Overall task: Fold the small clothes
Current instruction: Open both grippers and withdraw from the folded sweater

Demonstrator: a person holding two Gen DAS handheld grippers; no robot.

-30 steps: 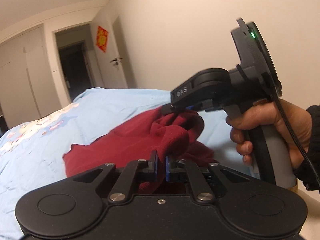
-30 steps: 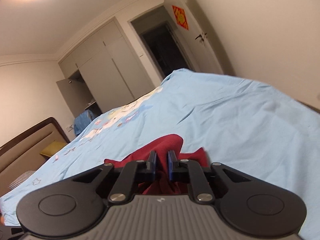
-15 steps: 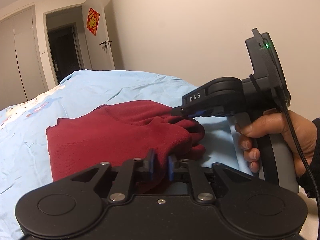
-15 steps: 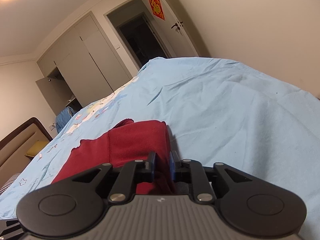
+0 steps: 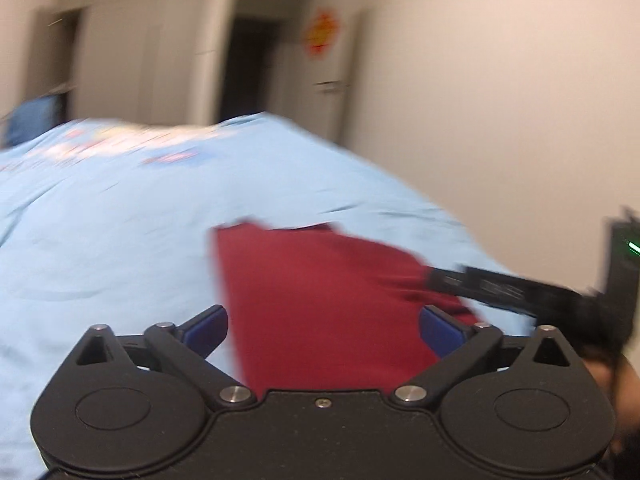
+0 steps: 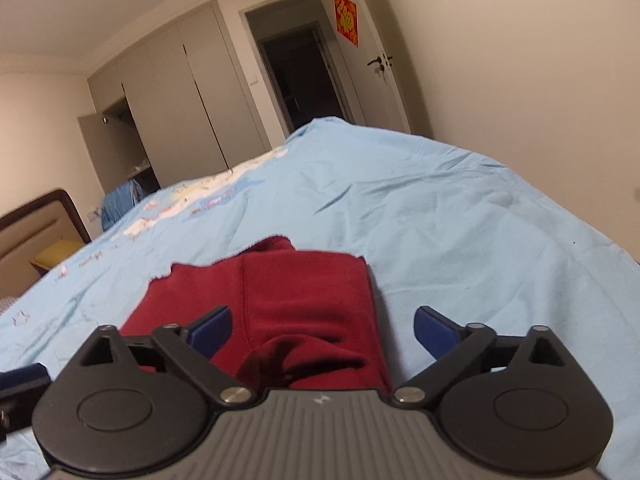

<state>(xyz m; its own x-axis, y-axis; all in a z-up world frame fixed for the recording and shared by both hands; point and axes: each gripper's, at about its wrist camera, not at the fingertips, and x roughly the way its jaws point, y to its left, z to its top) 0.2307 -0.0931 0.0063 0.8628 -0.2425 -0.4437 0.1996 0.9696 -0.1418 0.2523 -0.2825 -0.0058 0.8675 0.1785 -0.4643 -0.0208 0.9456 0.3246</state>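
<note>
A dark red garment [image 5: 320,300] lies folded on the light blue bed sheet [image 5: 100,240]. In the blurred left wrist view my left gripper [image 5: 323,330] stands open just above the garment's near edge, nothing between its blue pads. The right gripper reaches in from the right in that view as a black bar touching the cloth's right side. In the right wrist view the red garment [image 6: 292,304] lies flat with a bunched fold close to the camera. My right gripper [image 6: 323,330] is open over it, holding nothing.
The bed sheet [image 6: 460,240] stretches far ahead and to the right. A wooden headboard [image 6: 36,220] stands at the left. A wardrobe [image 6: 172,100], a dark doorway [image 6: 300,76] and a beige wall [image 6: 520,60] close the room behind.
Both grippers were shut on the red garment and have let go; their jaws now stand wide apart. The cloth has dropped flat onto the sheet, and the left gripper is moving quickly.
</note>
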